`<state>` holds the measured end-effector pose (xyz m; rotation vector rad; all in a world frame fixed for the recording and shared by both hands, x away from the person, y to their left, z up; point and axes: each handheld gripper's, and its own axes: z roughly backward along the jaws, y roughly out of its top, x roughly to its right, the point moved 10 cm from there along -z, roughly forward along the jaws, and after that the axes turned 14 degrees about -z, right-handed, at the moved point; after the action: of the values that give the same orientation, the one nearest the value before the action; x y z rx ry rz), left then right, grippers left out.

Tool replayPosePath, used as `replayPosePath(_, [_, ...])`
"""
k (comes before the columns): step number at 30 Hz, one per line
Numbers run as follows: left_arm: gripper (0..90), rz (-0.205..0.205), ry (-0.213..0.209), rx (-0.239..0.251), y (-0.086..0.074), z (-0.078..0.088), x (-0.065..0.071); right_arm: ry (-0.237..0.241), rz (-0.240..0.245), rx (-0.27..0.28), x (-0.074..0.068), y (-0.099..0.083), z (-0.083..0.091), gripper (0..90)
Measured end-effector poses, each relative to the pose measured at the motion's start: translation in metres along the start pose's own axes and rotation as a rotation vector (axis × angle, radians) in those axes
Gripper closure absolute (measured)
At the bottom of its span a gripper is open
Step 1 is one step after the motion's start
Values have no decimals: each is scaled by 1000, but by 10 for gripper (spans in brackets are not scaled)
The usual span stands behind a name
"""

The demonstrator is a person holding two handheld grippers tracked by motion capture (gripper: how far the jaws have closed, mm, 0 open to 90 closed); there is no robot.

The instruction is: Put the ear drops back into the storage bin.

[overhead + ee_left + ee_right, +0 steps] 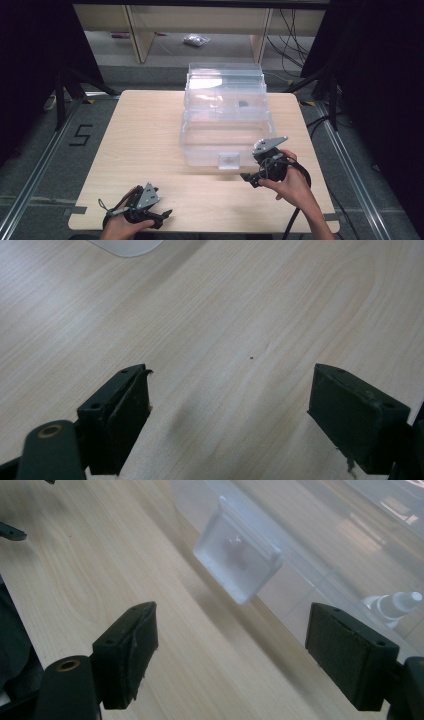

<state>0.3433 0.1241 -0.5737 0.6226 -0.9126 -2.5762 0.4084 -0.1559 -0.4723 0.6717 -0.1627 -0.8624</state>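
Note:
A clear plastic box (pixel 200 135) with a stepped, tiered top stands at the middle of the wooden table (pixel 145 145). Its frosted front latch (pixel 229 161) hangs down at the near wall. My right gripper (pixel 250 177) is held just right of that latch, a little above the table. In the right gripper view the jaws of the right gripper (pixel 232 627) stand open and bare, with the latch (pixel 239 562) ahead of them and apart. A small white bottle (pixel 395 605) lies inside the box. My left gripper (pixel 165 215) rests near the front edge, and its view has the left gripper (pixel 230 390) open over bare wood.
A small dark item (pixel 243 104) lies in an upper tier of the box. A pale rounded corner (pixel 127 246) of the box sits far ahead in the left gripper view. Beyond the table stand wooden shelf legs (pixel 140 35), cables (pixel 290 45) and black stand legs (pixel 70 85).

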Motion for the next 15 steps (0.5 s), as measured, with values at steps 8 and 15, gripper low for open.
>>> replayPosePath(8, [161,1,-1,2,0,0,0,0,3,10,-3,-8,-2,219])
replayPosePath(15, [160,-5,-11,1,0,0,0,15,-24,18,-6,-18,-9,228])
